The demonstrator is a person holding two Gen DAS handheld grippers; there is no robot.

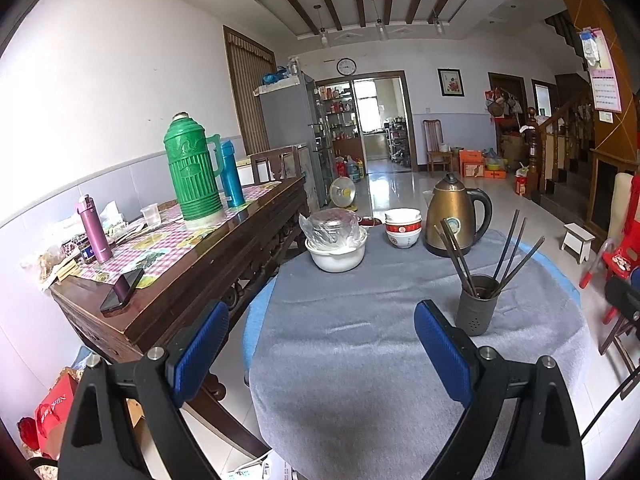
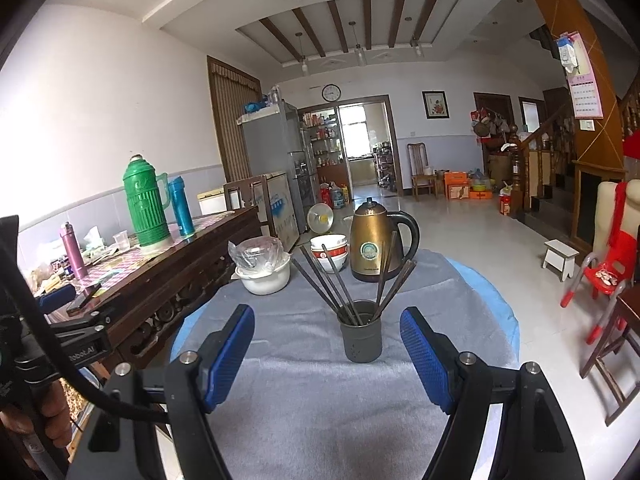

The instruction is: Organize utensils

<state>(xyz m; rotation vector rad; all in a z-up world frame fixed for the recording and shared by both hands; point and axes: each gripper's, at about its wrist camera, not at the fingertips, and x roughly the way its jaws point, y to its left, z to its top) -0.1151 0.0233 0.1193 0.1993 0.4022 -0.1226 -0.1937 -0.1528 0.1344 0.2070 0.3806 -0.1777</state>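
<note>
Left wrist view: left gripper (image 1: 320, 356) hovers over the near part of the round tabletop (image 1: 360, 360), which is covered by a grey cloth. Jaws stand wide, nothing between the blue pads (image 1: 200, 352). Dark holder (image 1: 478, 306) stands upright on the cloth, just beyond the right pad and to its right, clear of it. Dark chopsticks (image 1: 508, 248) stand in the holder, fanned out and leaning, some left, some right. Farther back on the cloth: white pot (image 1: 338, 254) with a plastic-wrapped lid on the left, stacked bowls (image 1: 403, 227) in the middle, bronze kettle (image 1: 456, 216) on the right. Sideboard (image 1: 180, 264) stands beside the tabletop on the left, carrying a green thermos (image 1: 192, 168), blue flask (image 1: 232, 174), purple flask (image 1: 94, 230) and a phone (image 1: 122, 290) near its front edge.

Right wrist view: right gripper (image 2: 328, 360) faces the holder (image 2: 361, 336) head on. Jaws stand wide; the holder sits beyond and between the two pads (image 2: 426, 360), apart from both. Chopsticks (image 2: 332, 280) lean out of it in two bunches, the left bunch longer in view. Kettle (image 2: 374, 246) is directly behind the holder, bowls (image 2: 330, 250) and pot (image 2: 264, 276) to its left. At the left edge, part of the left gripper's frame and a hand (image 2: 52, 420) holding it show.
</note>
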